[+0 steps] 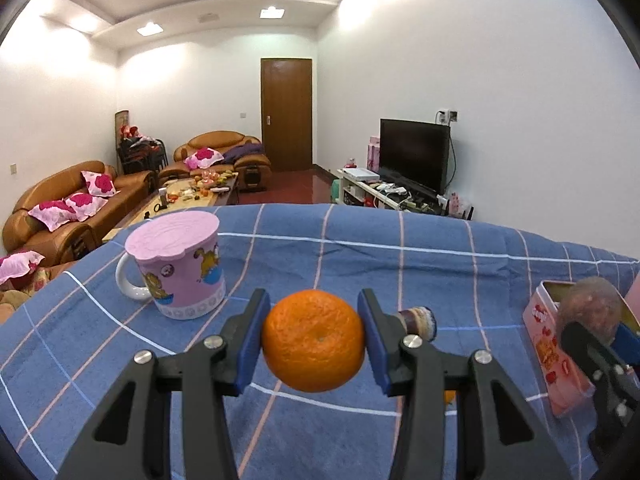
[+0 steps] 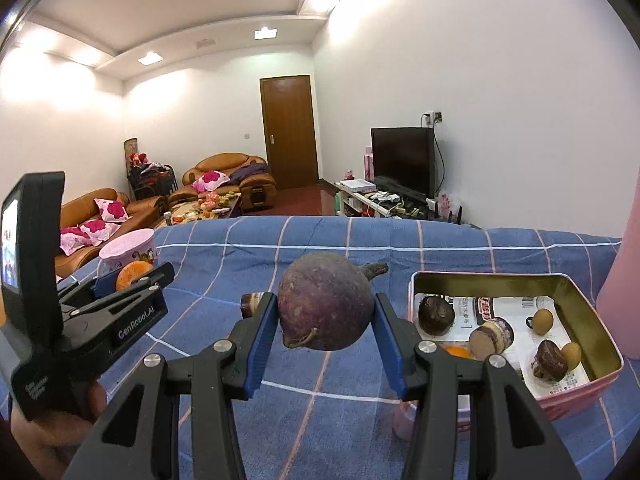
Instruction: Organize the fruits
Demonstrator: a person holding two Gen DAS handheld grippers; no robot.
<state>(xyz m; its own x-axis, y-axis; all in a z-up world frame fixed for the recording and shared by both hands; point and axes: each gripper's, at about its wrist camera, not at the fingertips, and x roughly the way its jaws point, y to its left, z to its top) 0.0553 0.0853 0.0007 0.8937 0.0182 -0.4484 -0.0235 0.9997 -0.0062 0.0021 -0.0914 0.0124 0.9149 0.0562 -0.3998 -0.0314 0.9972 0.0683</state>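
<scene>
Orange [image 1: 313, 340]: being pinched at its sides by the left gripper [image 1: 313, 344], lifted clear of the blue checked cloth [image 1: 360, 248].
Purple fruit [image 2: 326, 306]: being clamped between the right gripper [image 2: 326, 320] pads, raised above the cloth, likely for carrying.
Tin box [image 2: 600, 320]: sitting open at three o'clock of the purple fruit, already holding several small fruits, seemingly the destination.
Pink mug [image 1: 180, 268]: standing lidded at ten o'clock of the orange, apart.

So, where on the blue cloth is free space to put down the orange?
Bare cloth lies between the pink mug and the tin box, and behind both. The tin is crowded with small fruits; the purple fruit hangs just left of it.
</scene>
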